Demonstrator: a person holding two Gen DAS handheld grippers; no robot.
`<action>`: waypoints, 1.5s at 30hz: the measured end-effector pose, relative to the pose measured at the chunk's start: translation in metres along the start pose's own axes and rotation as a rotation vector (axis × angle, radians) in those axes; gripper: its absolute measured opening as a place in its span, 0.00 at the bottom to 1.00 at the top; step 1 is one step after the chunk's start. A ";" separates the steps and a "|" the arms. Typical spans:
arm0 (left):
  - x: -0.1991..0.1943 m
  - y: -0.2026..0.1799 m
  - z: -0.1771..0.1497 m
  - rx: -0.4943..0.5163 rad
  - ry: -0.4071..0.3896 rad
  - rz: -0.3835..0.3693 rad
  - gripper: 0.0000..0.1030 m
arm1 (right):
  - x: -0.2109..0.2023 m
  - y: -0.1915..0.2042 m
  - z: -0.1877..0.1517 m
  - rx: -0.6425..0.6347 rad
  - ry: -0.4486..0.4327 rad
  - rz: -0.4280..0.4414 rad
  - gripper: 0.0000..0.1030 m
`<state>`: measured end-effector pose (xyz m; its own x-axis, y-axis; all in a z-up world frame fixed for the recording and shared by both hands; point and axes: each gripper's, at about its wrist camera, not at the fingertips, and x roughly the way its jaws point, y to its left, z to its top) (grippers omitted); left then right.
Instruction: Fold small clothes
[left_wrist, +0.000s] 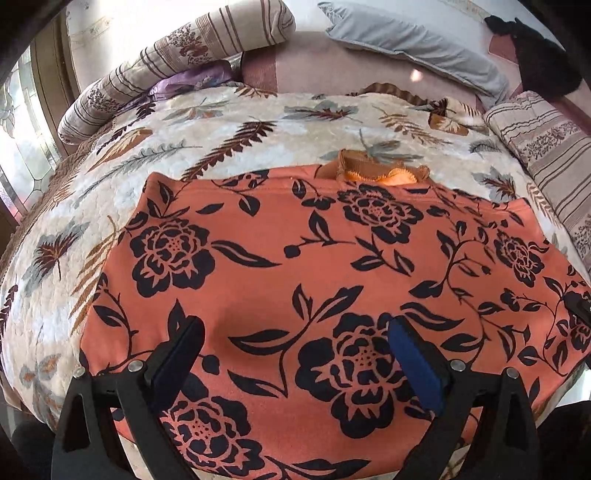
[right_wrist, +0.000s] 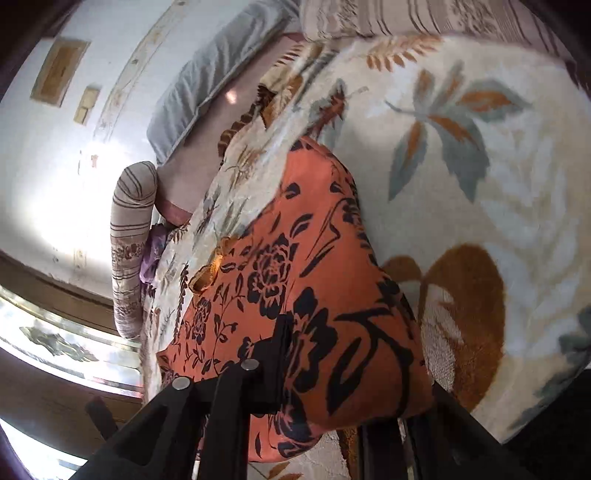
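An orange garment with black flowers (left_wrist: 295, 280) lies spread on the leaf-patterned blanket (left_wrist: 207, 122). A brown and orange lace collar (left_wrist: 373, 170) peeks out at its far edge. My left gripper (left_wrist: 295, 332) hovers open over the near part of the garment, its blue-padded fingers (left_wrist: 413, 362) wide apart with nothing between them. In the right wrist view my right gripper (right_wrist: 354, 354) is tilted on its side and shut on the garment's near corner (right_wrist: 354, 332); cloth bunches between the fingers (right_wrist: 277, 362). The right finger is mostly hidden by the fabric.
Striped floral bolsters (left_wrist: 177, 62) and a grey pillow (left_wrist: 413, 40) lie at the bed's far side, with another striped cushion (left_wrist: 546, 162) at the right. A dark garment (left_wrist: 539, 55) lies at the far right. A window (right_wrist: 66, 343) is beside the bed.
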<state>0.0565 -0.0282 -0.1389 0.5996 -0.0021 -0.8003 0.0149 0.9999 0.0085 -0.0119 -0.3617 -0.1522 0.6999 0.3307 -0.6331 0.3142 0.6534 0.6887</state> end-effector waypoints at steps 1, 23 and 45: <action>-0.004 -0.001 0.000 0.009 -0.027 0.011 0.96 | -0.009 0.011 -0.001 -0.049 -0.037 -0.033 0.14; 0.026 -0.003 -0.010 0.052 0.016 0.028 1.00 | 0.095 -0.020 0.119 -0.181 0.342 -0.001 0.80; 0.029 -0.001 -0.004 0.038 0.067 0.008 1.00 | 0.011 0.056 0.004 -0.291 0.158 0.042 0.80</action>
<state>0.0705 -0.0287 -0.1642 0.5453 0.0081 -0.8382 0.0417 0.9984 0.0368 0.0161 -0.3242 -0.1193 0.5927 0.4485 -0.6690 0.0750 0.7963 0.6003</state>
